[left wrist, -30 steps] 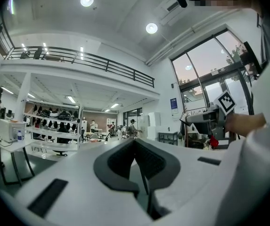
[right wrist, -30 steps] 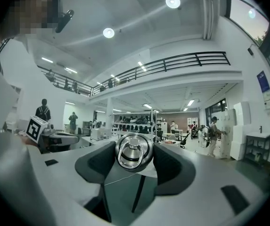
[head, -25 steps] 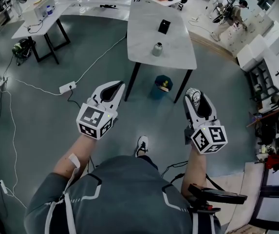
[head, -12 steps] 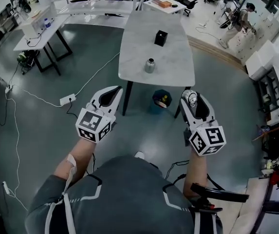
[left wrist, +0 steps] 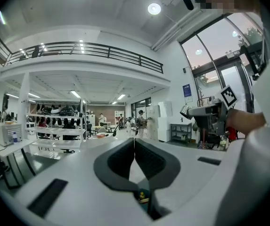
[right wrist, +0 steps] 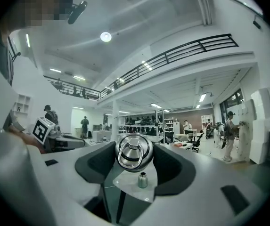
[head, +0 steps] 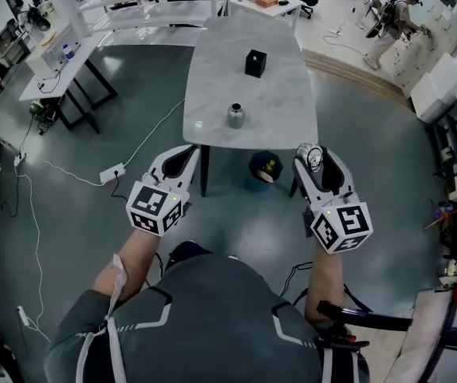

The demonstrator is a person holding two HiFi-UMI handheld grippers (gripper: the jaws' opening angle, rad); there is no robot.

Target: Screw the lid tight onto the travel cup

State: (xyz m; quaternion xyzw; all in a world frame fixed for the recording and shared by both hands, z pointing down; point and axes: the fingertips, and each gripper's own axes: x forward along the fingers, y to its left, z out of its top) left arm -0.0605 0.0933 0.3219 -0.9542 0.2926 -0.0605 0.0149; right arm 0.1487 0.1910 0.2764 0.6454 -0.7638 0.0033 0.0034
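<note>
**Lid gripped, cup waits on table**

Steel lid (right wrist: 134, 152) with a ring handle on top is pinched between the dark pads of the right gripper (head: 314, 158). The jaws stand wide around the lid's rim, and the gripper is held roughly level in front of a person in a grey top (head: 204, 317). The left gripper (head: 184, 152) carries nothing, and the left gripper view shows its two jaws pressed together tip to tip.

The metal travel cup (head: 234, 116) stands upright near the closer edge of a white table (head: 276, 70), ahead of the two grippers and well apart from both. In the right gripper view it appears just below the held lid, small and far off. A black box (head: 254, 63) sits farther back on the same tabletop.

On the grey floor by the table's near legs rests a dark round bin (head: 265, 166). A white power strip (head: 112, 172) with its cable lies off to the left. Each gripper carries a cube with square markers at its rear: the left cube (head: 158, 208) and the right cube (head: 341, 227).
</note>
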